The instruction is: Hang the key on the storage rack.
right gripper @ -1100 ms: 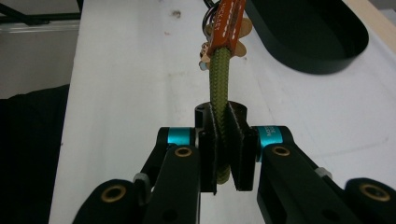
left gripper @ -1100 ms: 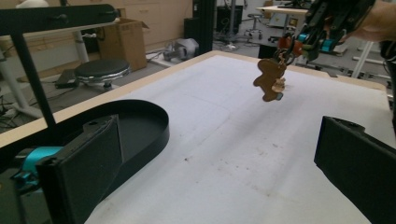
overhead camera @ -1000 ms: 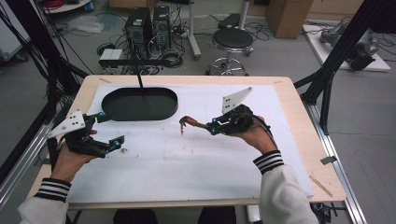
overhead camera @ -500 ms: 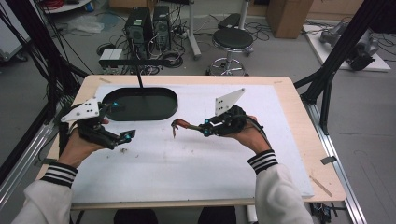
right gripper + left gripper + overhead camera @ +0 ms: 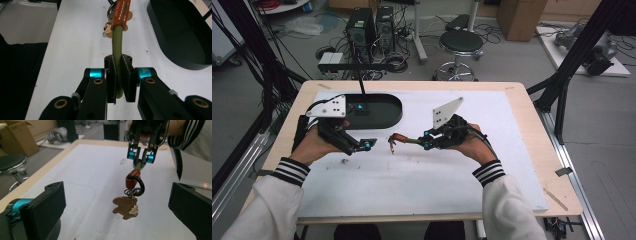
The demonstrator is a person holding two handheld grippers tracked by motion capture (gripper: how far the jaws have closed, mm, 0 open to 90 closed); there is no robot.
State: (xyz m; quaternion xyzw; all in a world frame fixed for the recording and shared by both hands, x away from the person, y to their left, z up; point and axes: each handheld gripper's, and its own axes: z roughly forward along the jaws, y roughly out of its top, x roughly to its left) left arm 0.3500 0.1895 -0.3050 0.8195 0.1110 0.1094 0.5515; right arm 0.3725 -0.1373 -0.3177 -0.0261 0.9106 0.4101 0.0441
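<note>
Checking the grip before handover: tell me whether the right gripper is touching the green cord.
Touching. The right gripper view shows the right gripper with both jaws pressed against the green cord.

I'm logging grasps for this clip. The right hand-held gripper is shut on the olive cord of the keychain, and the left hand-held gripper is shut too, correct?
Not quite. The right hand-held gripper is shut on the olive cord of the keychain, but the left hand-held gripper is open: the left gripper view shows its jaws spread wide apart with nothing between them.

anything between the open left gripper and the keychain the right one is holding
Nothing visible. The left gripper faces the keychain hanging from the right gripper, with bare white mat between them.
</note>
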